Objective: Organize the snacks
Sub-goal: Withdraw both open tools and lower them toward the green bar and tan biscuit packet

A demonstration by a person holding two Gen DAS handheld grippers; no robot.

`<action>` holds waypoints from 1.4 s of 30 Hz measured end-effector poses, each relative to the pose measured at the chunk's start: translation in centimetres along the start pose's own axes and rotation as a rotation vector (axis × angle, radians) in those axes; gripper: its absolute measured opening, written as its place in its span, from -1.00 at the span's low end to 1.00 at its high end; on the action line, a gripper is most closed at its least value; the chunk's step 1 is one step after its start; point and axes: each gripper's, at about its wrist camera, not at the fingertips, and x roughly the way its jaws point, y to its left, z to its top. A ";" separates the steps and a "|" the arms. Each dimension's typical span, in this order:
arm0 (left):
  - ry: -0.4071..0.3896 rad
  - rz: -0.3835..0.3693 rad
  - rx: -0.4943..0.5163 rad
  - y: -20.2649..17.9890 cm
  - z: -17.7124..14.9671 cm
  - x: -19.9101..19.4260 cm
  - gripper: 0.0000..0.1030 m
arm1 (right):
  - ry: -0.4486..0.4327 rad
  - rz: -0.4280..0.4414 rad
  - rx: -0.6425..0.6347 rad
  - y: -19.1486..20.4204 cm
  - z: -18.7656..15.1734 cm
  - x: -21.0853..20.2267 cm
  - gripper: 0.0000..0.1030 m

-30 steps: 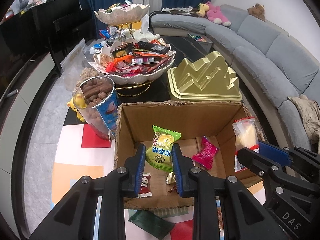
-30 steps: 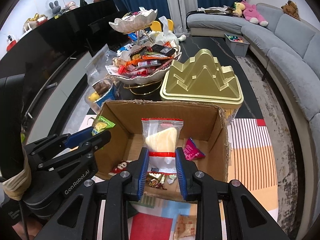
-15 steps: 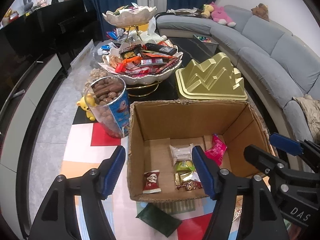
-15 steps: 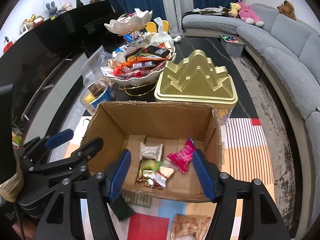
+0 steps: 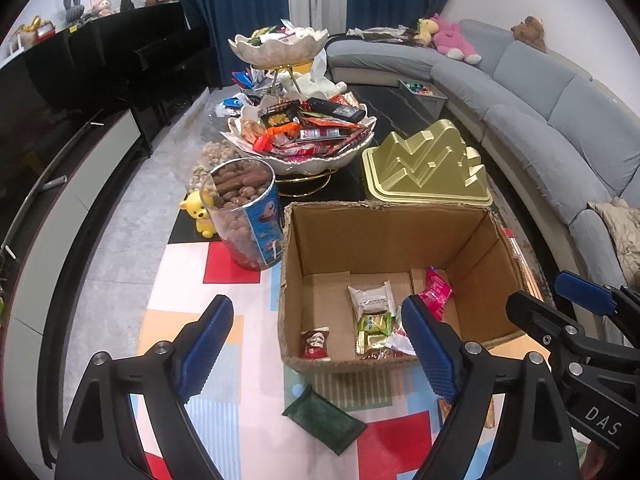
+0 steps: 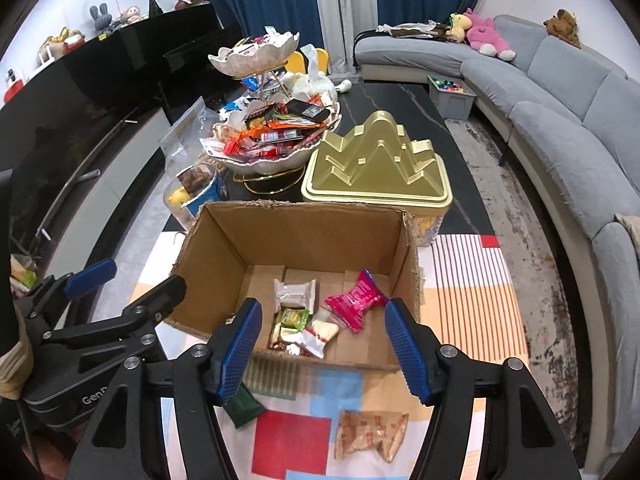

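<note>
An open cardboard box (image 5: 384,220) (image 6: 296,220) stands on the patterned mat. It holds several snack packets: a green one (image 5: 374,322) (image 6: 295,317), a pink one (image 5: 437,289) (image 6: 356,300), a white-wrapped cake (image 5: 370,299) (image 6: 294,292) and a small red one (image 5: 315,343). My left gripper (image 5: 316,340) is open and empty, in front of the box. My right gripper (image 6: 322,350) is open and empty, over the box's near edge. A dark green packet (image 5: 323,418) (image 6: 242,404) and a tan packet (image 6: 370,432) lie on the mat in front.
Behind the box stand a two-tier white snack bowl (image 5: 304,140) (image 6: 272,140), a gold mountain-shaped tin (image 5: 428,168) (image 6: 376,168) and a clear tub of brown snacks (image 5: 246,208). A grey sofa (image 5: 560,128) runs along the right.
Both grippers opened and let go of the green packet and the white-and-red packet, which now lie in the box. Both grippers drew back toward me.
</note>
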 end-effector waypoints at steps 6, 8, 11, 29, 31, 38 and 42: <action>-0.019 0.006 -0.008 0.7 -0.7 -2.1 0.74 | -0.026 -0.020 0.003 0.4 -0.7 -1.9 0.46; -0.025 0.008 -0.012 0.9 -1.0 -2.7 0.74 | -0.029 -0.023 0.002 0.6 -1.0 -2.4 0.46; -0.033 0.011 -0.020 1.3 -1.4 -3.6 0.75 | -0.035 -0.027 -0.006 1.0 -1.4 -3.2 0.46; -0.046 0.018 -0.036 2.1 -4.6 -7.2 0.77 | -0.069 -0.073 -0.050 1.9 -4.0 -6.9 0.51; -0.044 0.015 -0.039 2.1 -5.0 -7.4 0.77 | -0.067 -0.071 -0.049 1.9 -4.4 -7.0 0.51; -0.016 0.012 -0.048 1.9 -6.5 -6.9 0.77 | -0.053 -0.075 -0.046 1.7 -5.6 -6.7 0.51; -0.001 0.023 -0.048 1.6 -7.3 -6.3 0.77 | -0.037 -0.082 -0.040 1.4 -6.3 -6.2 0.51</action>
